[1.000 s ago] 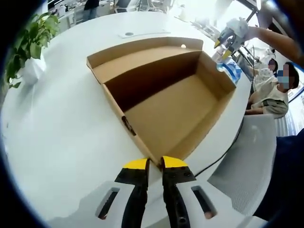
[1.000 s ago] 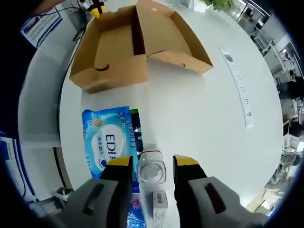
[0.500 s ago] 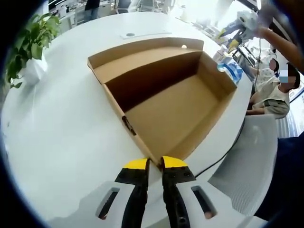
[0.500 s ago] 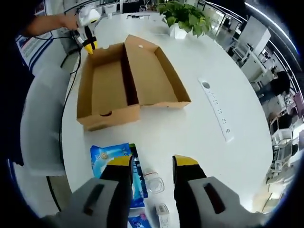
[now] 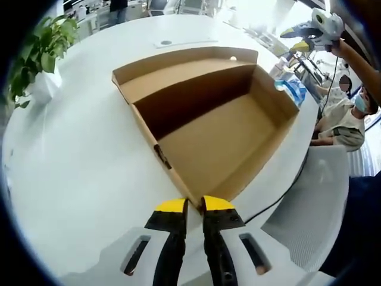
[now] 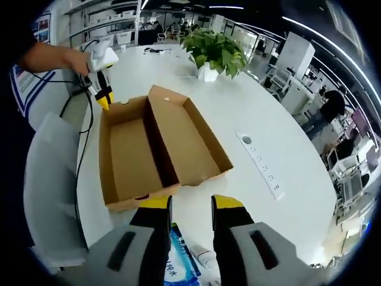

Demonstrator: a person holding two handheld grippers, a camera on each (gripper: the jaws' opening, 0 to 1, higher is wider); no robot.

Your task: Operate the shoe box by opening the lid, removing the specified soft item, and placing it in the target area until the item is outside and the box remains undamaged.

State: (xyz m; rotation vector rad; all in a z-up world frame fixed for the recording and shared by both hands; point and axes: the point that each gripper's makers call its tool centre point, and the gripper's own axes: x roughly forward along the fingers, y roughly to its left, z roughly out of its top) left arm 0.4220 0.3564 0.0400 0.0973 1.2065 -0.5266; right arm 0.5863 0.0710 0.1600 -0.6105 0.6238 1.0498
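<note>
From my left claw (image 5: 194, 205), whose tips pinch the near corner of the open shoe box (image 5: 220, 140), the box's inside lies bare and I could go in from above, hemmed only by its walls and the flat lid (image 6: 189, 140) alongside. Beyond the lid, broad white table (image 5: 77, 155) runs free to the potted plant (image 6: 213, 53) and power strip (image 6: 262, 165). The blue wipes pack (image 6: 178, 262) lies just beside the box's end.
</note>
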